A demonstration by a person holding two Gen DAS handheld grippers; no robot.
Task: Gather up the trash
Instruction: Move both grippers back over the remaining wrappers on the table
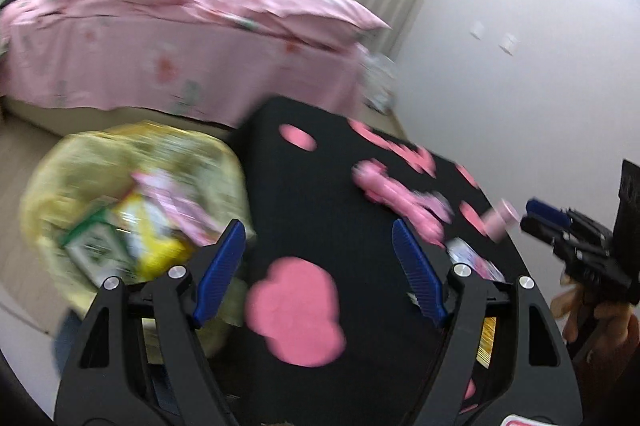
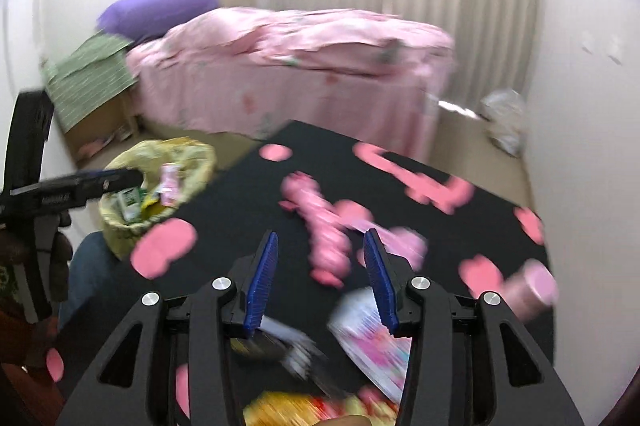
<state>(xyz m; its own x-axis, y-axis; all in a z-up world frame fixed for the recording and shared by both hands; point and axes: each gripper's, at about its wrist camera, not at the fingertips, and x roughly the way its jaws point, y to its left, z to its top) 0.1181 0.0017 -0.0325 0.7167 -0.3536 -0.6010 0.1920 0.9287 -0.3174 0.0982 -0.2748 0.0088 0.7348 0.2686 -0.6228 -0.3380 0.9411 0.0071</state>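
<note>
Trash wrappers (image 2: 376, 342) are spread on the black pink-spotted table (image 2: 240, 202); left gripper (image 1: 318, 266) and right gripper (image 2: 320, 278) are held apart.

A trash bag (image 2: 156, 182) holding wrappers is sitting on the floor just left of the surface (image 2: 240, 194). A bed (image 2: 304, 82) is lying beyond, far. Packets (image 2: 376, 338) are lying on the surface's near edge.
</note>
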